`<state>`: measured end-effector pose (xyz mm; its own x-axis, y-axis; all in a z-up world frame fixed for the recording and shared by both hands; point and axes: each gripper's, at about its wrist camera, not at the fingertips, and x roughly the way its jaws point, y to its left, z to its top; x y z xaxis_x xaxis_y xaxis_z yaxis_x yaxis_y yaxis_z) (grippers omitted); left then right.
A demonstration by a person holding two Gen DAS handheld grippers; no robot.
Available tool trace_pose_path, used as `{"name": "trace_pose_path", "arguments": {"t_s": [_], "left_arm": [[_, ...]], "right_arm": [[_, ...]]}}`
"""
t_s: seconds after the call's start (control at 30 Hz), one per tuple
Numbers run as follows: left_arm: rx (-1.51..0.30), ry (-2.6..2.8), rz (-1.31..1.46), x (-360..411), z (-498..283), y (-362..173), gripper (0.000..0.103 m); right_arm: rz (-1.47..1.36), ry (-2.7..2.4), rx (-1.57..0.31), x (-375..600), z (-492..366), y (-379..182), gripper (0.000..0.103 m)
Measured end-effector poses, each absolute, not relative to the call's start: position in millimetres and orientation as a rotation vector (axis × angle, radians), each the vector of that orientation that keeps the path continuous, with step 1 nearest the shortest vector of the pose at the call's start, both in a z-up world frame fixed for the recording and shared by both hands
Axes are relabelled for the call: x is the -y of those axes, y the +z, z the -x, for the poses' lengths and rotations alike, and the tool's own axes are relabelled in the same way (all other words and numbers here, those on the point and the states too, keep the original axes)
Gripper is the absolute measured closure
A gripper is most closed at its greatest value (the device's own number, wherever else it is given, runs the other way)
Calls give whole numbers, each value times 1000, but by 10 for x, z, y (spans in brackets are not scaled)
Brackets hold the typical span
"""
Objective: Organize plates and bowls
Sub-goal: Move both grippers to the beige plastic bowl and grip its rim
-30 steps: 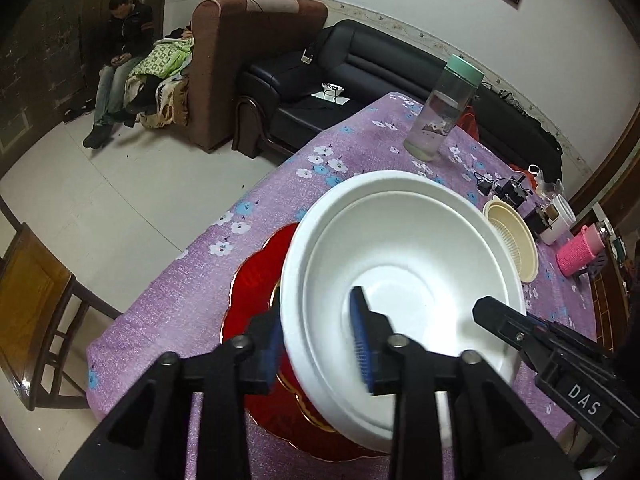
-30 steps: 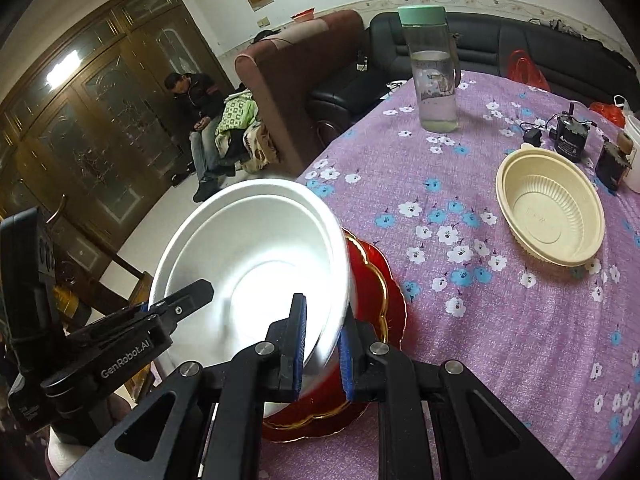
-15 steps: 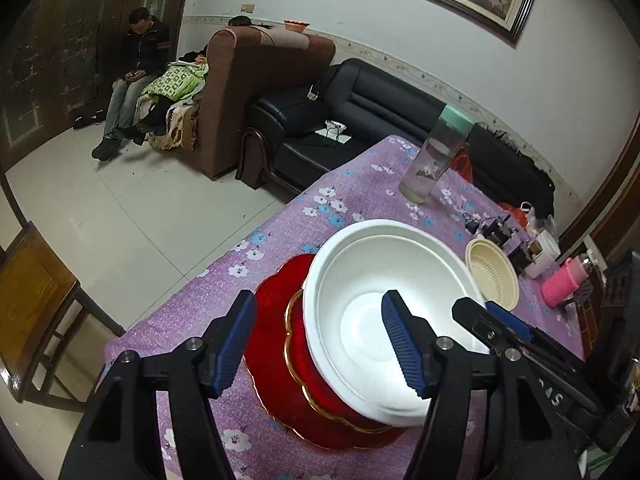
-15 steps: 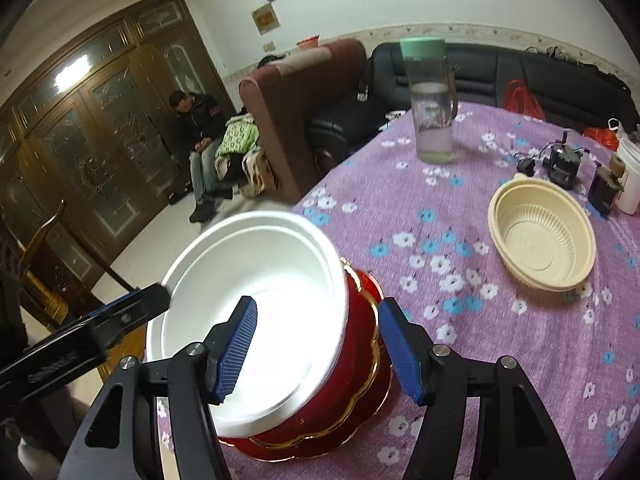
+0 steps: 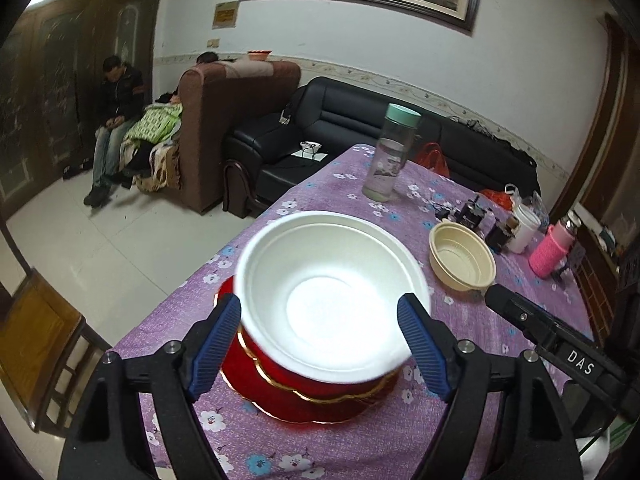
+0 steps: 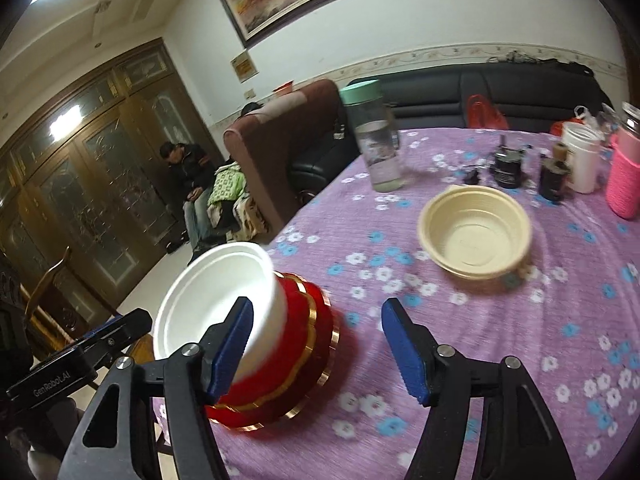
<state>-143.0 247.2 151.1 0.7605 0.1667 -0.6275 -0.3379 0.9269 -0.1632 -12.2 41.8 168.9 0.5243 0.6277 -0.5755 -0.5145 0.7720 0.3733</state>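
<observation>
White bowl [image 5: 332, 300] seated in the red plates [image 5: 304, 392], a stack at the near-left edge of the counter [image 5: 500, 340]; cream bowl [image 6: 476, 232] alone, well apart toward the far side, near a bottle [image 6: 378, 148], a pink cup [image 6: 624, 176] and small dark items. Left gripper [image 5: 320, 344] hangs over the stack with fingers wide, its blue pads to either side of the white bowl and apparently clear of it. Right gripper [image 6: 316, 352] likewise has fingers wide and holds nothing; its left pad lies in front of the white bowl's wall, and contact cannot be judged owing to blur. The step in hand appears to be collecting the cream bowl for nesting into the white one. To do it well, approach the cream bowl from the near side, away from the items behind it, pinch one rim wall with a pad inside and a pad outside, lift it level, and lower it centred over the white bowl. The stack stands close to the counter edge, so avoid any sideways push on it.
</observation>
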Motion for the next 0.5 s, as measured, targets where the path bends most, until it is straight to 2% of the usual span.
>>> {"name": "trace_pose_path", "arguments": {"t_s": [0.5], "left_arm": [[-720, 197, -33, -1248, 1089, 1312, 21]], "right_arm": [[-204, 535, -772, 536, 5, 1456, 31]]}}
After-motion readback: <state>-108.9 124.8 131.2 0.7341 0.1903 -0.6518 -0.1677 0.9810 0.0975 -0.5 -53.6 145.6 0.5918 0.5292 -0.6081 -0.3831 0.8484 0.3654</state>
